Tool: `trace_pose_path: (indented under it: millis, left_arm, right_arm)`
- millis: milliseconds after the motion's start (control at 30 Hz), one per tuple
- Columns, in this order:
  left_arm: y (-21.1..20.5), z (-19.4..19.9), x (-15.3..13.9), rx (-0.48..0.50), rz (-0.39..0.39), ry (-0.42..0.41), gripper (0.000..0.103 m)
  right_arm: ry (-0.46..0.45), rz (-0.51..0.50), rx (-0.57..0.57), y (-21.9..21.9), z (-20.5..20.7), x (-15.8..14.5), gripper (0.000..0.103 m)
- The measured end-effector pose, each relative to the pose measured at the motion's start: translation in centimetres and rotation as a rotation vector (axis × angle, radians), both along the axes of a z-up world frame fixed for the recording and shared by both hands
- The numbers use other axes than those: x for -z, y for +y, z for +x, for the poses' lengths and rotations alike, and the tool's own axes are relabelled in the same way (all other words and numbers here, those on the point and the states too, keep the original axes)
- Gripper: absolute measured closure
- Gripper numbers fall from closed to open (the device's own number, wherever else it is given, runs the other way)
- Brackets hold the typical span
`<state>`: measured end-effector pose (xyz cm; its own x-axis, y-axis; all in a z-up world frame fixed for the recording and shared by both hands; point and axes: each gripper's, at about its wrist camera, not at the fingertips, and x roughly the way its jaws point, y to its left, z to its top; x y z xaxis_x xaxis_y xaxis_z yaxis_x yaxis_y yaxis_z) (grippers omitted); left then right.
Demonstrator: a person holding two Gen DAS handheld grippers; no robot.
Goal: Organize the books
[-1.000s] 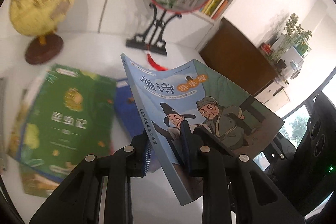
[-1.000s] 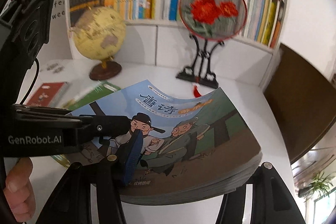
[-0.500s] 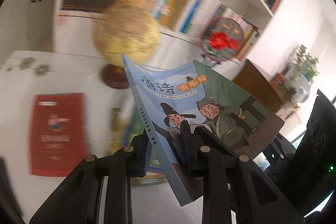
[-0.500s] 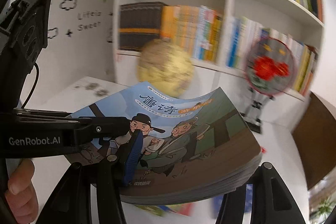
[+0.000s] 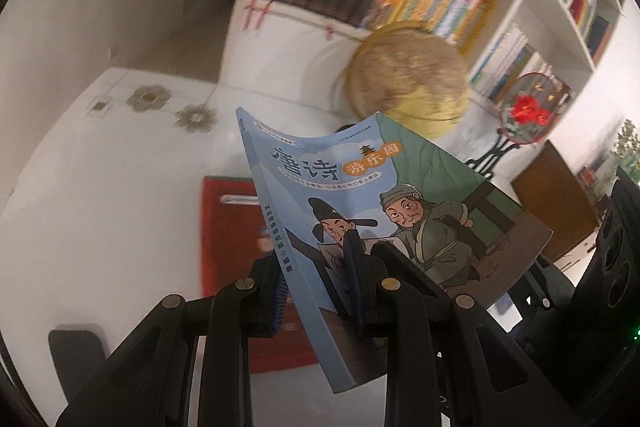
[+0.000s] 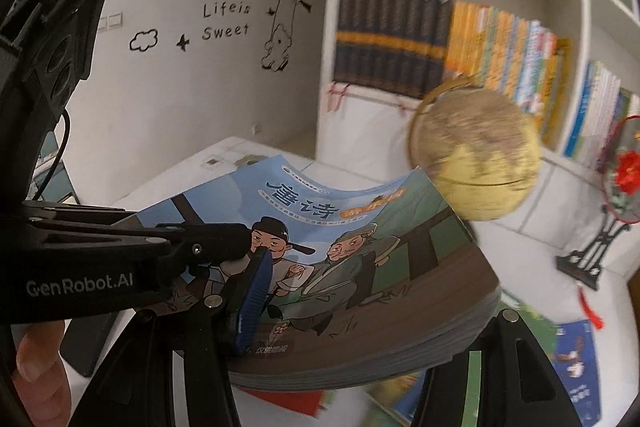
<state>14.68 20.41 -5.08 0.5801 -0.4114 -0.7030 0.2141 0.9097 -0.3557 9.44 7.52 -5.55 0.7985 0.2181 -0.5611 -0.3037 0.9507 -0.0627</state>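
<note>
L wrist view: my left gripper point(image 5: 316, 277) points forward and down over the white table point(image 5: 120, 195). Its jaws are pinched on the spine edge of 1 blue cartoon-cover book point(image 5: 360, 211), one blue pad on the cover, the other behind it. The book is off the table, tilted, spine to the left. Under it lies 1 red book point(image 5: 228, 227), flat on the table. There is 1 globe point(image 5: 408, 83) behind, blurred, and 1 round red-flower fan on a black stand point(image 5: 524, 111) to the right. Shelf w/ many books behind; too blurred to count.

R wrist view: my right gripper point(image 6: 372, 307) has one blue pad on top of the cover near the bottom edge. The other finger point(image 6: 508, 347) stands clear of the page edge on the right, so this one looks spread, not pinching. The left gripper comes in from the left and clamps the same book point(image 6: 360, 251). 1 thumb point(image 6: 40, 367) is at lower left. 1 globe, 1 fan stand, and approx. 3 more books lie flat below, incl. 1 blue book point(image 6: 576, 367).
</note>
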Motion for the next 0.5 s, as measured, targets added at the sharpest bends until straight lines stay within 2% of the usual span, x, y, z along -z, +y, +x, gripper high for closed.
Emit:
trace_pose_path:
  millis: [300, 500]
  left_arm:
    - [2.2, 2.0, 4.5, -0.02, -0.047, 0.083, 0.081]
    - [2.9, 2.2, 7.7, -0.021, -0.088, 0.185, 0.08]
  right_arm:
    - [0.087, -0.021, 0.006, 2.8, 4.1, 4.5, 0.048]
    - [0.144, -0.043, 0.009, 3.4, 4.8, 6.9, 0.048]
